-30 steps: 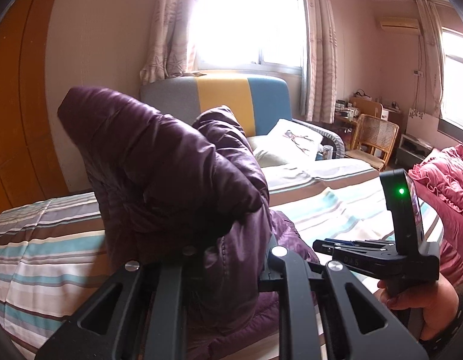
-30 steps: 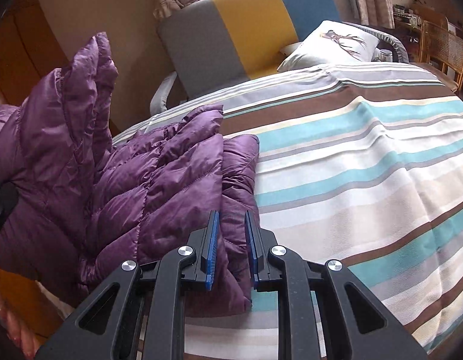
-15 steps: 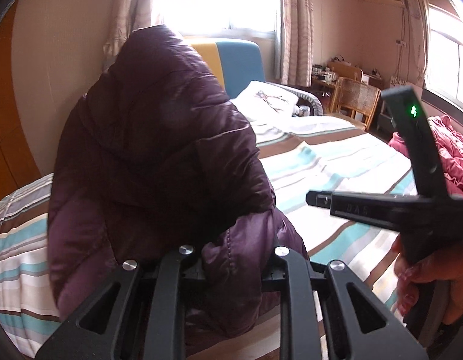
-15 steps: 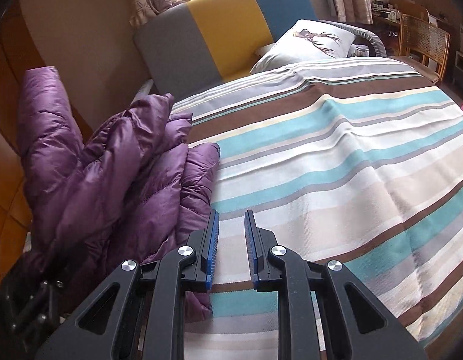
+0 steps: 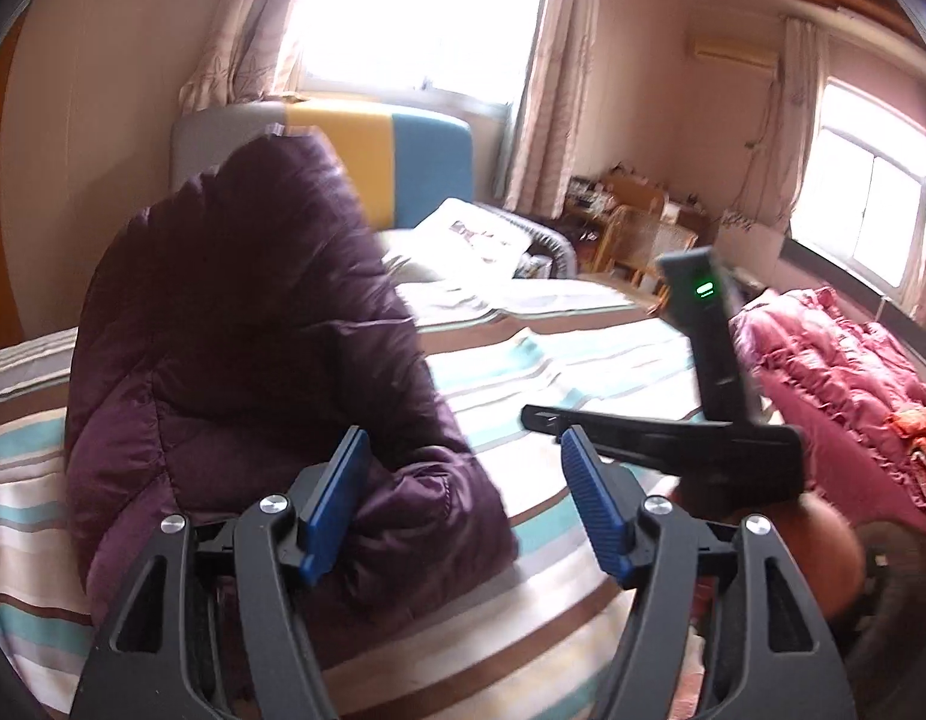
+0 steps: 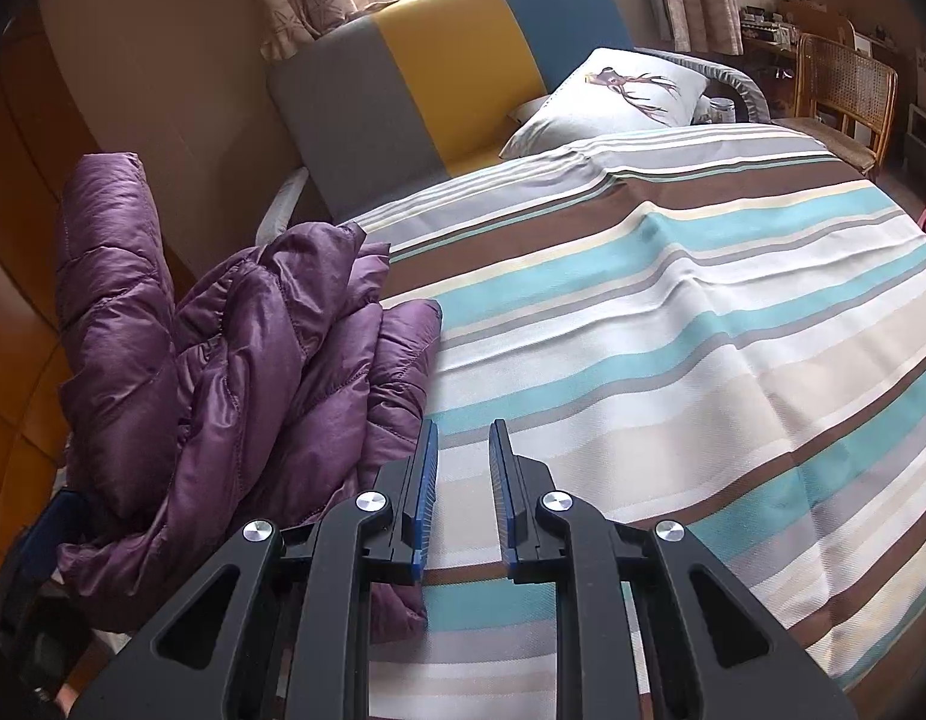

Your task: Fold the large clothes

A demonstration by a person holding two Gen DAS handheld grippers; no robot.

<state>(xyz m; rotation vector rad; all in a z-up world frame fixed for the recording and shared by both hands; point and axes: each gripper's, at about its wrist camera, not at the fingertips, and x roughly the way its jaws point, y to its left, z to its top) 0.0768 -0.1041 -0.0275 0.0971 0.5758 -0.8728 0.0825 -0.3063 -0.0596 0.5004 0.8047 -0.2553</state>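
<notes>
Released since the earlier frame, the purple jacket (image 5: 253, 372) is now seen bunched on the striped bed (image 6: 673, 360) at left of the frame, while the left gripper (image 5: 463, 480) is spread wide and the right gripper (image 6: 461, 480) is parted, empty.
</notes>
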